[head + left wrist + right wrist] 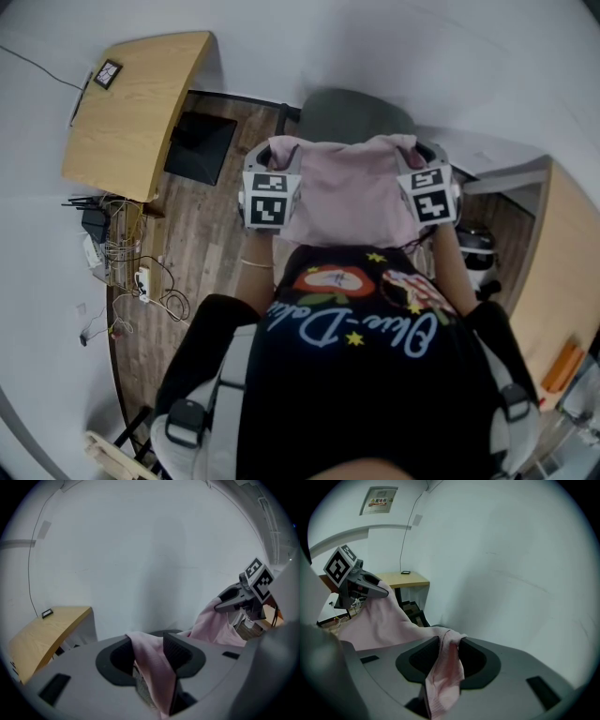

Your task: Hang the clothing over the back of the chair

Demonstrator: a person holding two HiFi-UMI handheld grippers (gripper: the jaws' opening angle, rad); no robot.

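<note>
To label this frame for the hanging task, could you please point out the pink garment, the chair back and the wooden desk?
pink garment (pixel 352 192), head view, middle of the spread cloth.
chair back (pixel 356 114), head view, bare part beyond the cloth.
wooden desk (pixel 131 103), head view, bare middle of its top.

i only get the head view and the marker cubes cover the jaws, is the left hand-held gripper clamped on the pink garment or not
Observer: Not clamped. In the left gripper view the left hand-held gripper has its jaws apart, and a fold of the pink garment hangs slack between them.
Operator: ok and the right one
Observer: The right gripper view shows much the same. The right hand-held gripper is open, and a strip of the garment is draped through the gap with dark space on both sides of it.
</note>
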